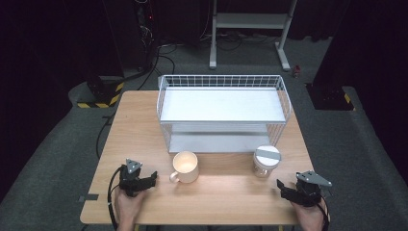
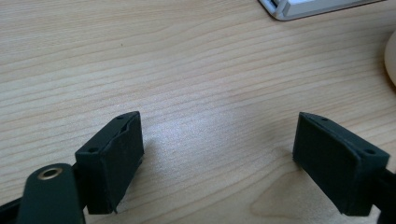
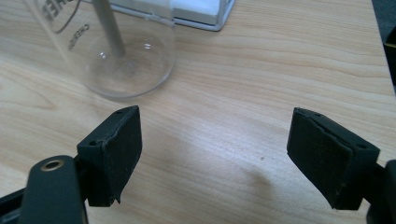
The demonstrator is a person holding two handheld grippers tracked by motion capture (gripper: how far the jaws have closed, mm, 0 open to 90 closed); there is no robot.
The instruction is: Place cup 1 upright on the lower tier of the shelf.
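Standing mid-surface before a white wire rack (image 1: 223,108): cream mug (image 1: 185,166), interior lit and seemingly bare; clear glass jar (image 1: 265,162), grey lid, a grey rod inside (its print cut off in the right gripper view). Left gripper (image 1: 144,180) and right gripper (image 1: 286,188): both released, holding nothing, on pale wood-grain surface (image 1: 226,192)

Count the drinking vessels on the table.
2: a cream ceramic mug front-centre before the white wire shelf rack, and a clear glass jar with a grey lid to its right.
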